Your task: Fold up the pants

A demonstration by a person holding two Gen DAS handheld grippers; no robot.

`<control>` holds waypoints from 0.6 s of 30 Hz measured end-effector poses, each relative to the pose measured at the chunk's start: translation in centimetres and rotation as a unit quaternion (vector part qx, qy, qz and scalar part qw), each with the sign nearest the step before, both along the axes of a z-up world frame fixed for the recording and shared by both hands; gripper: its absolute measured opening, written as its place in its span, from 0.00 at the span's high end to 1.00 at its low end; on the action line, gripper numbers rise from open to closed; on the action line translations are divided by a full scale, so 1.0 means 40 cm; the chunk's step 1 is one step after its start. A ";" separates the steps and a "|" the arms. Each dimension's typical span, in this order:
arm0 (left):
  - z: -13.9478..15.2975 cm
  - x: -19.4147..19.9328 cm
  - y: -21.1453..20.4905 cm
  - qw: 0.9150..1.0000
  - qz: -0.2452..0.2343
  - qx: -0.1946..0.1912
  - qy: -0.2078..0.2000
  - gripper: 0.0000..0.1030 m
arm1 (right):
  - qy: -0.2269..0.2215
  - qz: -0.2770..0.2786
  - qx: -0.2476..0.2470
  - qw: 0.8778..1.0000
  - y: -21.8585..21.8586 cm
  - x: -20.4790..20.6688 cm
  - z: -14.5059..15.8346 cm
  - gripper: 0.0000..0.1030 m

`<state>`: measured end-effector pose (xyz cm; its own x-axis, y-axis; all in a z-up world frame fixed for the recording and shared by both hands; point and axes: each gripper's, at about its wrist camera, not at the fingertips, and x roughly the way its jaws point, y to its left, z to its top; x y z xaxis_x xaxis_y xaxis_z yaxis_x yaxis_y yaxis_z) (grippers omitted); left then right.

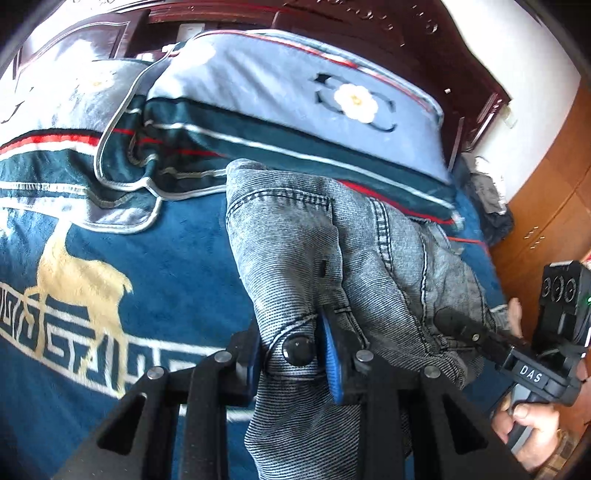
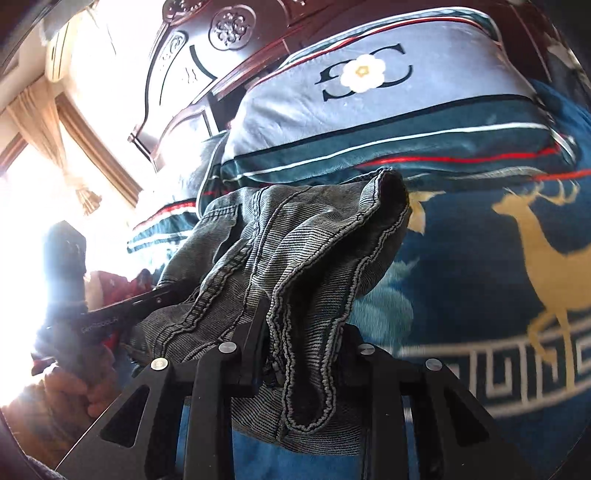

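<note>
Grey washed jeans (image 1: 288,251) hang bunched above a blue bedspread. My left gripper (image 1: 291,343) is shut on the waistband, its blue pads (image 1: 334,369) on either side of the black button (image 1: 297,347). To the right in that view, my right gripper (image 1: 458,325) bites another part of the same jeans, with a hand on its handle. In the right wrist view my right gripper (image 2: 299,332) is shut on a stitched edge of the jeans (image 2: 295,240), which drape over its fingers. The left gripper (image 2: 173,291) reaches into the cloth from the left, half lost in window glare.
A light-blue pillow (image 1: 277,92) with a white flower lies just behind the jeans, against a dark carved headboard (image 1: 369,22). The bedspread (image 1: 166,258) bears a gold deer. A wooden cabinet (image 1: 546,206) stands right of the bed; a bright curtained window (image 2: 48,129) is beyond.
</note>
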<state>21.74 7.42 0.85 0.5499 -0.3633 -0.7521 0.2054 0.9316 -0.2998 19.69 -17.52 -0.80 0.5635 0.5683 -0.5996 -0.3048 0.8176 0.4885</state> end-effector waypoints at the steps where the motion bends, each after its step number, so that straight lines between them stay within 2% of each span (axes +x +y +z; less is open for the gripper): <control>1: -0.027 0.013 0.003 1.000 0.007 0.007 0.005 0.65 | 0.002 0.003 -0.008 1.000 0.008 0.018 -0.016 0.70; 3: -0.105 0.041 -0.001 0.999 0.014 0.027 0.038 0.65 | 0.027 0.004 -0.033 0.999 0.017 0.057 -0.081 0.68; 4: -0.133 0.046 -0.002 0.998 0.017 0.037 0.046 0.57 | 0.041 0.002 -0.042 0.998 0.018 0.065 -0.107 0.67; 5: -0.146 0.036 0.002 0.999 0.020 0.036 0.025 0.54 | 0.064 0.002 -0.049 0.997 0.014 0.074 -0.145 0.63; 7: -0.151 0.020 0.007 0.999 0.030 0.039 0.000 0.39 | 0.072 -0.005 -0.045 0.996 0.003 0.068 -0.185 0.55; 10: -0.164 0.026 0.022 0.999 0.042 0.033 0.000 0.28 | 0.075 -0.020 -0.005 0.997 -0.028 0.064 -0.217 0.52; 13: -0.162 0.028 0.043 0.998 0.053 0.012 0.015 0.27 | 0.074 -0.020 -0.015 0.997 -0.022 0.067 -0.210 0.47; 16: -0.137 0.008 0.039 0.998 0.058 0.032 0.002 0.27 | 0.072 -0.031 -0.036 0.996 -0.017 0.060 -0.187 0.36; 18: -0.117 -0.013 0.028 0.997 0.057 0.048 -0.004 0.27 | 0.065 -0.037 -0.038 0.997 -0.020 0.048 -0.166 0.35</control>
<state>21.20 8.53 -3.84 0.5895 -0.2245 -0.7760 0.0982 0.9734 -0.2070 21.60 -18.31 -7.44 0.5179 0.4785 -0.7090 -0.1804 0.8713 0.4563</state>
